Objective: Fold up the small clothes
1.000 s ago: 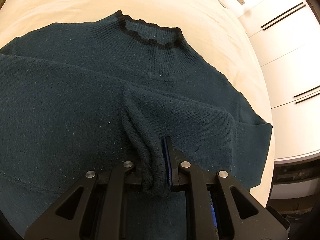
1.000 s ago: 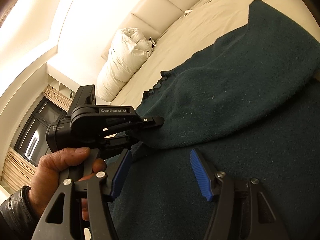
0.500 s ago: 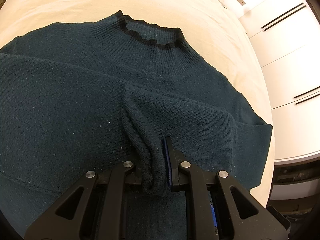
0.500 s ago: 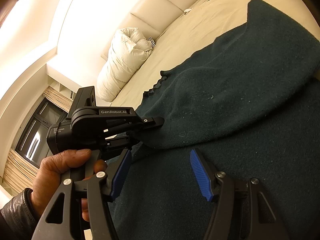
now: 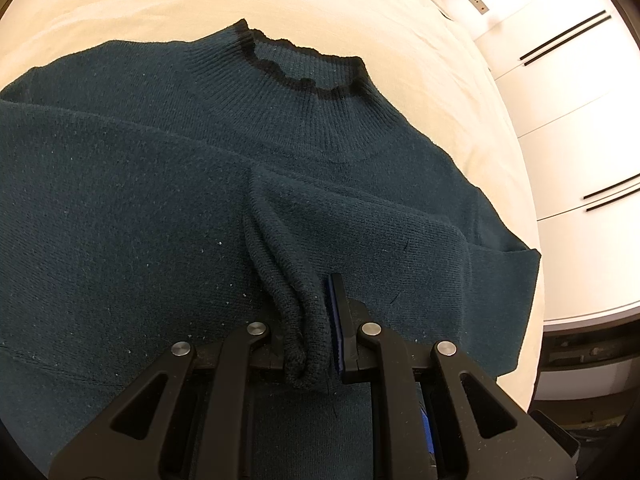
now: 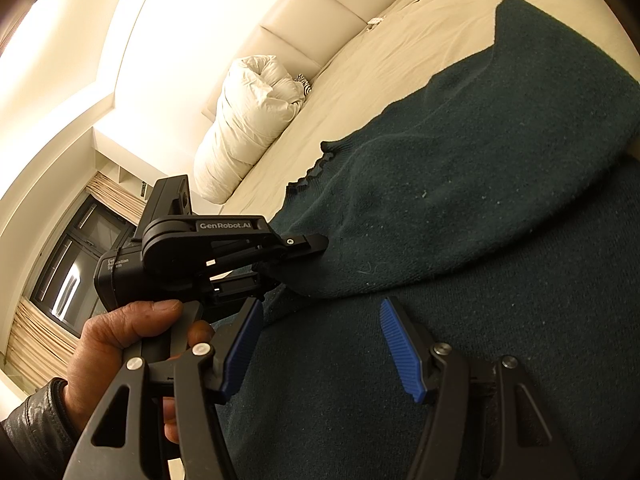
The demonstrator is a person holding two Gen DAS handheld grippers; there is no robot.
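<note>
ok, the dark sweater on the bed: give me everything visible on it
The sweater is a dark teal knit with light lint specks, lying flat on the cream bed. Its ribbed collar has a black wavy trim and points away from the left wrist camera. A sleeve is folded across the body, and its bunched cuff is pinched in the left gripper. The right gripper hangs open above the fabric, gripping nothing. One sleeve edge lies near the mattress side.

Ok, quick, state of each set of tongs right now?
Left tongs: closed on a bunched fold of the dark green sweater.
Right tongs: open, holding nothing, over the sweater.
</note>
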